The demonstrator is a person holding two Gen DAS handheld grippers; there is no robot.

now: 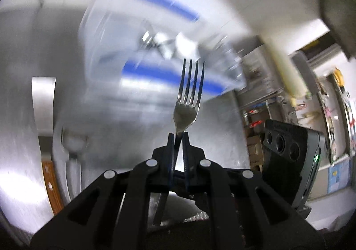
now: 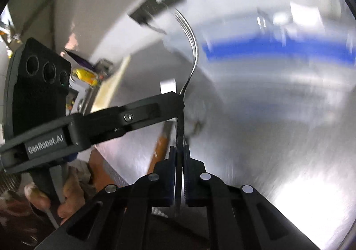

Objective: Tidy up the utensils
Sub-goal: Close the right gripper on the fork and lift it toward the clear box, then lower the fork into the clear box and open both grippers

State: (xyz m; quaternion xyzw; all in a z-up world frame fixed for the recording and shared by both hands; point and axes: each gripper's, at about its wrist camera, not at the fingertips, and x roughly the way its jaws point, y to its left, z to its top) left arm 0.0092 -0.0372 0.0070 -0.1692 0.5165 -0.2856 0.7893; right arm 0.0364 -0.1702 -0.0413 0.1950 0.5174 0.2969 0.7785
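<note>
Fork (image 2: 191, 49) pinched by my left gripper (image 1: 178, 136) at neck and right gripper (image 2: 179, 149) at handle; I release one side slowly before moving on.

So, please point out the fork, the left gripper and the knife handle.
fork (image 1: 186, 114): left wrist view, on the bowl below the tines.
left gripper (image 2: 180, 96): right wrist view, fingertips at the neck.
knife handle (image 1: 52, 185): left wrist view, wooden part.

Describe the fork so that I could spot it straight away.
Over the steel counter, find the two black grippers meeting. The fork stands between them, held at its neck by the left gripper and lower on its handle by the right gripper. It alone is lifted, its four tines pointing up.
</note>
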